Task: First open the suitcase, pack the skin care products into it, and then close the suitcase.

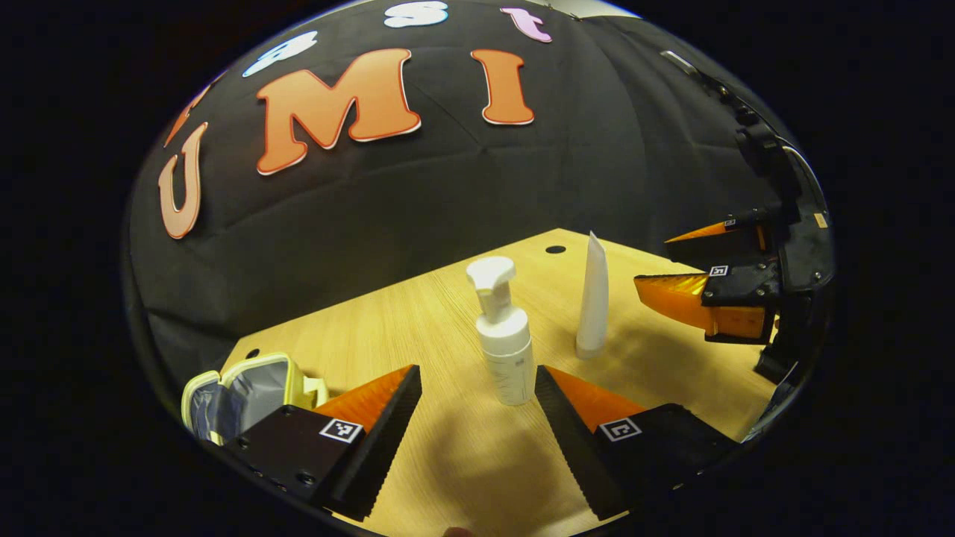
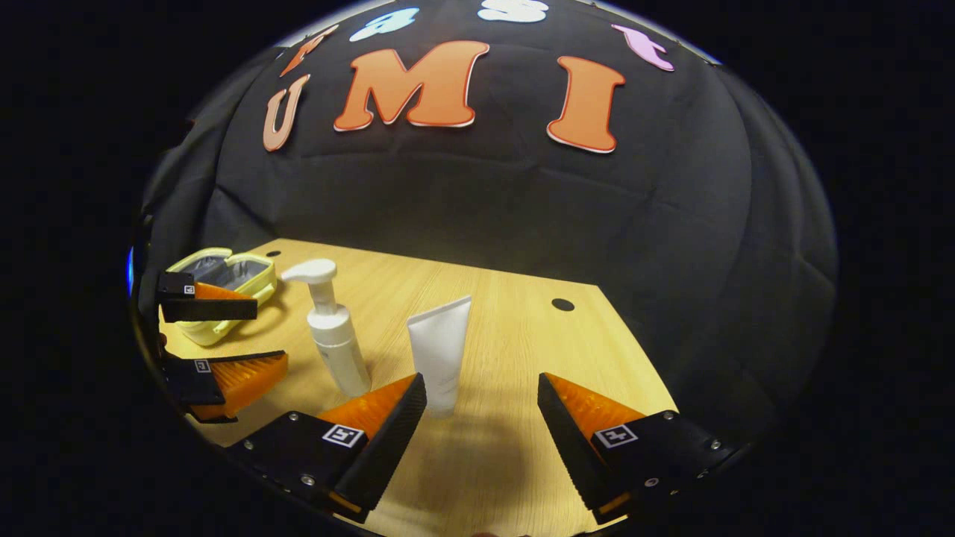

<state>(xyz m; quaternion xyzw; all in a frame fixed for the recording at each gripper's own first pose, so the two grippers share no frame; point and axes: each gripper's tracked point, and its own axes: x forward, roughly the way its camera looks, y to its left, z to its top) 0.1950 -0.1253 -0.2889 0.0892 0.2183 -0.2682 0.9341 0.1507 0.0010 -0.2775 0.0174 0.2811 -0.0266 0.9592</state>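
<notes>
On the wooden table [image 1: 448,462], you are lining up both grippers on the skin care products while the suitcase [image 1: 242,395] is lying open at the left edge.

Your left gripper [image 1: 477,418] is hanging with its fingers wide apart, the pump bottle [image 1: 506,350] standing upright just beyond them; keep centring it and close low on the body, not the pump head, so it is not tipping. Your right gripper [image 2: 481,418] is likewise spread and empty, with the white tube [image 2: 440,358] standing on its cap near the left finger; shift until the tube is sitting between both.
</notes>
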